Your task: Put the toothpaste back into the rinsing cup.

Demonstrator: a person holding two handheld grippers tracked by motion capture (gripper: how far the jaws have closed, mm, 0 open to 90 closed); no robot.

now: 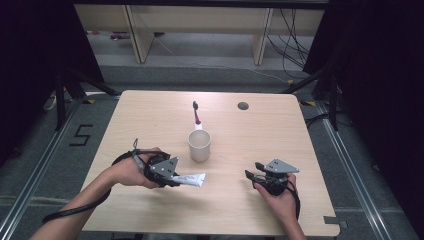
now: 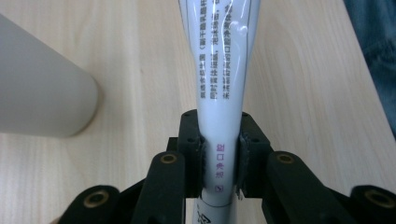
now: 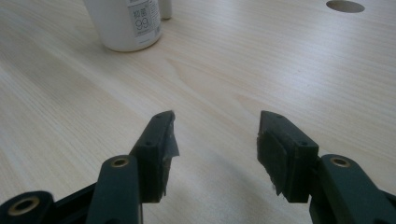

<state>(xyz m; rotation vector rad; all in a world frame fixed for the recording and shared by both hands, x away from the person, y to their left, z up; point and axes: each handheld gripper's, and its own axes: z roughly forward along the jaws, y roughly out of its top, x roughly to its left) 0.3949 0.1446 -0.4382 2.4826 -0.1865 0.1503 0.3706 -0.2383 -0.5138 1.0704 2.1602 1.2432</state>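
Observation:
A white tube (image 1: 191,179) with printed text lies level just above the table at front left, pointing right. My left gripper (image 1: 176,179) is shut on it near its narrow end; in the left gripper view the tube (image 2: 219,88) runs up between the two pads (image 2: 194,154). A white cup (image 1: 199,145) stands mid-table, also seen as the cup (image 2: 42,88) and the cup (image 3: 123,23). A toothbrush (image 1: 196,113) with a dark head leans out of the cup's far side. My right gripper (image 1: 252,171) rests at front right, open, with nothing in the right gripper (image 3: 215,140).
The light wooden table (image 1: 150,107) has a round cable hole (image 1: 243,106) at the back right. Dark curtains and stand legs flank the table. A blue sleeve (image 2: 373,56) shows at the right edge of the left gripper view.

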